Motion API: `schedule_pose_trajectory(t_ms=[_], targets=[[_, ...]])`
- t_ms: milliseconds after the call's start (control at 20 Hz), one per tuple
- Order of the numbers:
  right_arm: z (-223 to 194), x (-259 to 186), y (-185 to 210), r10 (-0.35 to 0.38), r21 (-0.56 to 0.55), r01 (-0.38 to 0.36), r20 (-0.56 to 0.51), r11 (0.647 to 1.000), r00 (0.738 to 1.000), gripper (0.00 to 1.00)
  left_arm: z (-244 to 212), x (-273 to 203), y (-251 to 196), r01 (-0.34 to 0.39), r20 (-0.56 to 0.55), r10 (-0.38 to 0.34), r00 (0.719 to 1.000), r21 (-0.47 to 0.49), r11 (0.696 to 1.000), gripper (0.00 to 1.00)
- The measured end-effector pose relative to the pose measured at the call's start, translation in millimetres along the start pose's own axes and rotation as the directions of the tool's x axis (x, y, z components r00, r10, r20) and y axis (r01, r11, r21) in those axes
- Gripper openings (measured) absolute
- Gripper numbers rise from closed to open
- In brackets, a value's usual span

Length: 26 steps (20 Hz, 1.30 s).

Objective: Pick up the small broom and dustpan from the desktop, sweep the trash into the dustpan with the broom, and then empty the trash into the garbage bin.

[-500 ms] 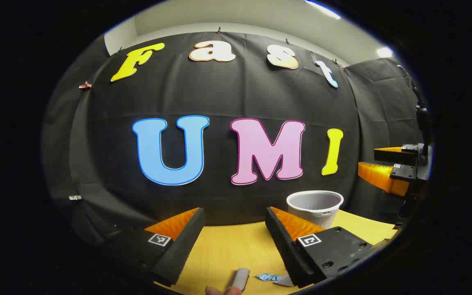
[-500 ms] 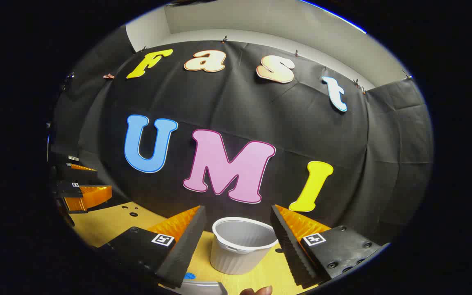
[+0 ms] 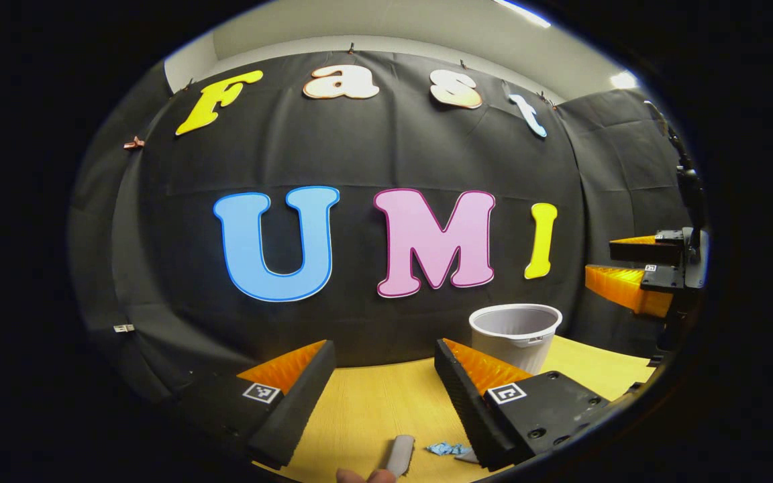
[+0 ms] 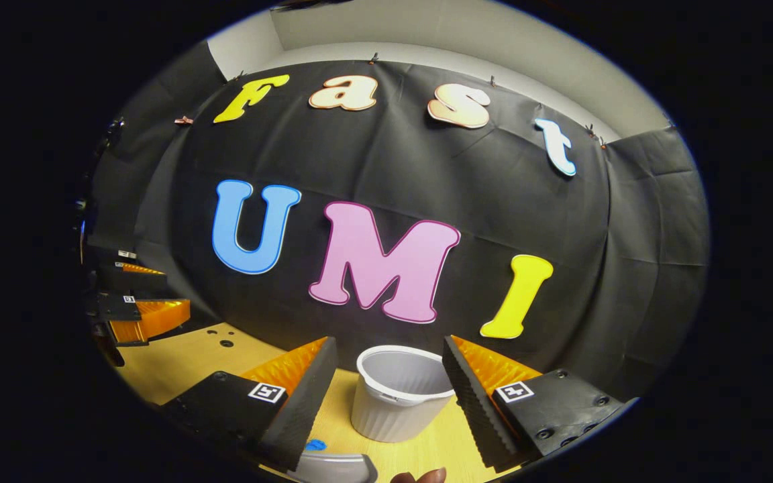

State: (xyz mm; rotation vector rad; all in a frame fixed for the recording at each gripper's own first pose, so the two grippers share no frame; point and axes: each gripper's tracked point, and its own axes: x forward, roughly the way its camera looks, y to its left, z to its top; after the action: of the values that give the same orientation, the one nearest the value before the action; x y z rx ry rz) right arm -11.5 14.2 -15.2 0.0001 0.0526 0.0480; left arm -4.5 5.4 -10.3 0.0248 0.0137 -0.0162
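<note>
Right under your left gripper (image 3: 380, 386), at the very bottom edge of the left gripper view, a grey handle (image 3: 400, 455) lies on the yellow desktop (image 3: 373, 402), its long axis running nearly away from you with a slight lean to the right (whether it belongs to the broom or the dustpan, you can't tell from this sliver). It sits low between your spread fingers, below and short of the tips, so the move calls for a drop downward and a little back, not forward. Both left fingers stand wide apart with nothing between them. Just to the right of that handle, the blue scrap of trash (image 3: 447, 449) rests on the wood, close beside the inner edge of your right-hand finger. Over in the right gripper view, your right gripper (image 4: 386, 389) is equally spread and empty, and a curved grey edge (image 4: 333, 466) peeks in at the bottom left of its gap, with a blue fleck (image 4: 316, 444) just above it. Farther out, the white garbage bin (image 4: 400, 392) stands upright on the desktop, framed straight between the right fingers, so the right hand looks the nearer one to it. Farthest back, the left gripper shows at that view's left edge.
</note>
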Motion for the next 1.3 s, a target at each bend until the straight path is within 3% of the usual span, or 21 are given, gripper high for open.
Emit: schedule_pose_trajectory(t_ms=[450,600,700,800,900,1200,1300], targets=[[-42,-22,7,0.072,0.021,-0.07,-0.132,0.997,0.989,0.98,-21,-3,6,-0.013,-0.033,0.013,0.999,0.004,1.0,0.95],[-70,-35,21,0.152,0.018,-0.151,-0.227,0.988,0.962,0.98,-28,-4,3,-0.01,-0.046,0.01,0.999,0.013,1.0,0.96],[-95,-49,31,0.208,0.046,-0.203,-0.303,0.978,0.93,0.98,-33,-4,4,-0.01,-0.056,0.011,0.998,0.02,1.0,0.95],[-128,-64,40,0.25,0.062,-0.246,-0.406,0.967,0.879,0.98,-38,-5,3,-0.01,-0.065,0.012,0.998,0.021,1.0,0.95],[-170,-79,41,0.263,0.053,-0.278,-0.53,0.959,0.806,0.98,-44,-4,2,-0.015,-0.077,0.016,0.997,0.024,1.0,0.95],[-268,-133,53,0.301,0.151,-0.307,-0.791,0.94,0.533,0.97,-54,-5,1,-0.013,-0.09,0.017,0.996,0.043,0.999,0.95],[-293,-143,57,0.314,0.193,-0.29,-0.829,0.937,0.463,0.97,-59,-6,3,-0.019,-0.098,0.023,0.995,0.047,0.999,0.95]])
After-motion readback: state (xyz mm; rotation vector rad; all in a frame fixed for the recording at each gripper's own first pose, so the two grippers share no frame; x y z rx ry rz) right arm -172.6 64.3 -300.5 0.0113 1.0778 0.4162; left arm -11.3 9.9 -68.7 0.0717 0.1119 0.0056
